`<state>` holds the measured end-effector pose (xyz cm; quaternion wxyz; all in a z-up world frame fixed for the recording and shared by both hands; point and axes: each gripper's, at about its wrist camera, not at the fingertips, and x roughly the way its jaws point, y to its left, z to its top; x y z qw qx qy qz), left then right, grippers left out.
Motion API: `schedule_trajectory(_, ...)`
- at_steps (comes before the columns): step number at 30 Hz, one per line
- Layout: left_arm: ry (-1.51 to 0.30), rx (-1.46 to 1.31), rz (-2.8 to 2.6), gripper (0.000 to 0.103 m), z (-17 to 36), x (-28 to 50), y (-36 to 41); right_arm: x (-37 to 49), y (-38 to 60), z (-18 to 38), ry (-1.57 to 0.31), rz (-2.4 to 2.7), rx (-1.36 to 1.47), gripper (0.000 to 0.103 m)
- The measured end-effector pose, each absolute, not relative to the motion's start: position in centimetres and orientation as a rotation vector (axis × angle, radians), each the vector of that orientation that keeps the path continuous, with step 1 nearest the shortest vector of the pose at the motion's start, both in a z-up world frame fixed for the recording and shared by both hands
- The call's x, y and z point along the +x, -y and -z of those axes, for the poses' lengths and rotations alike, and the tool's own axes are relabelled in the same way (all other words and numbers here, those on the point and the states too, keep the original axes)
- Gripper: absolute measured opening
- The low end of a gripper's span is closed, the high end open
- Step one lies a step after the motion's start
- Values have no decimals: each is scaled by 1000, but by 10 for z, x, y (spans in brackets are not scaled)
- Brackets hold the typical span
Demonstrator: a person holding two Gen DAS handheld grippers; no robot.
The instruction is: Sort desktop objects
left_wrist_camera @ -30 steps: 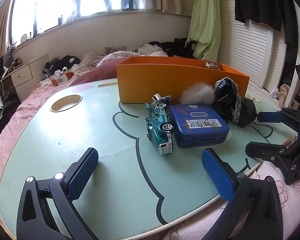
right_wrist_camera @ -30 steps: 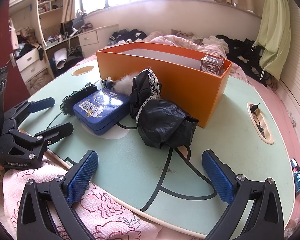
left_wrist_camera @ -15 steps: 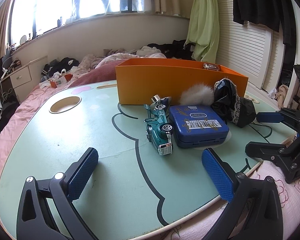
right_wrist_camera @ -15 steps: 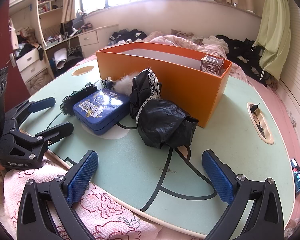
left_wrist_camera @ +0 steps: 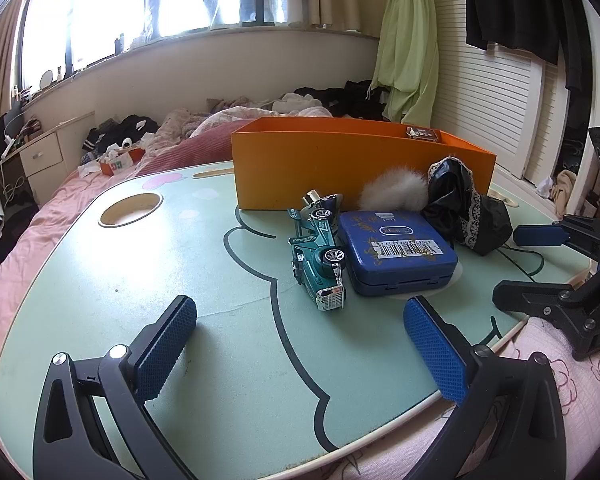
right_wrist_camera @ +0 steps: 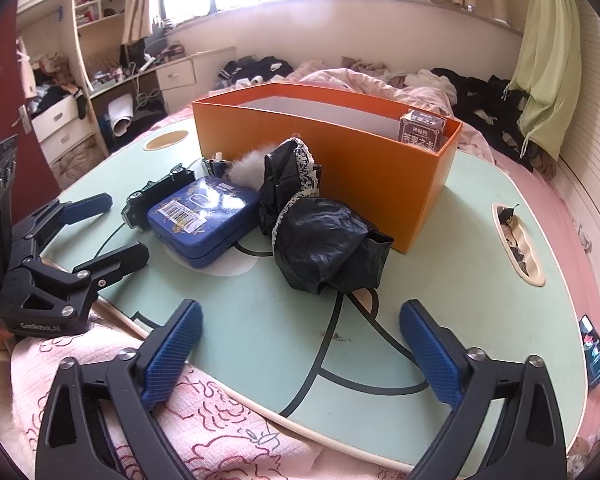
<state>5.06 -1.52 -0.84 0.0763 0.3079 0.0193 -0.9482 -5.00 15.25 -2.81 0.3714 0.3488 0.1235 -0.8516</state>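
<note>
My left gripper (left_wrist_camera: 300,312) hovers open over the pale green table (left_wrist_camera: 100,288), with nothing between its fingers. Just ahead of it lies a green toy car (left_wrist_camera: 318,248) on its side, against a blue tin (left_wrist_camera: 396,250). Behind them are a white fluffy ball (left_wrist_camera: 394,190) and a black lace-trimmed cloth (right_wrist_camera: 320,232). An orange box (right_wrist_camera: 360,160) stands behind, with a small dark card box (right_wrist_camera: 422,130) in its right end. My right gripper (right_wrist_camera: 300,308) is at the table's near edge in front of the cloth. Its jaws are closing with nothing between them.
The table has a round cup hole (left_wrist_camera: 130,210) at the far left and an oblong slot (right_wrist_camera: 518,244) at the right with scraps in it. Pink bedding (right_wrist_camera: 204,432) lies under the near edge. A phone (right_wrist_camera: 594,348) rests at the right edge.
The right gripper's fingers have drawn very slightly together. Both hands and all the objects stay where they were.
</note>
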Motion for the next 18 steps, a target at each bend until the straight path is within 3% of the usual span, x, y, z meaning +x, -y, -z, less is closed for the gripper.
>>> schedule_trajectory(2,-58,923,2842,103,9,51,15,-50,-156,25,-331,2171,885,91)
schedule_trajectory(6,-58,922,2843,103,8,51,15,-46,-162,9,-386,2140,831,67)
schedule_trajectory(11,-58,922,2843,103,9,51,15,-75,-175,-41,-371,2259,729,60)
schedule_trajectory(18,-58,921,2844,103,8,51,15,-162,-140,-72,-373,2402,848,60)
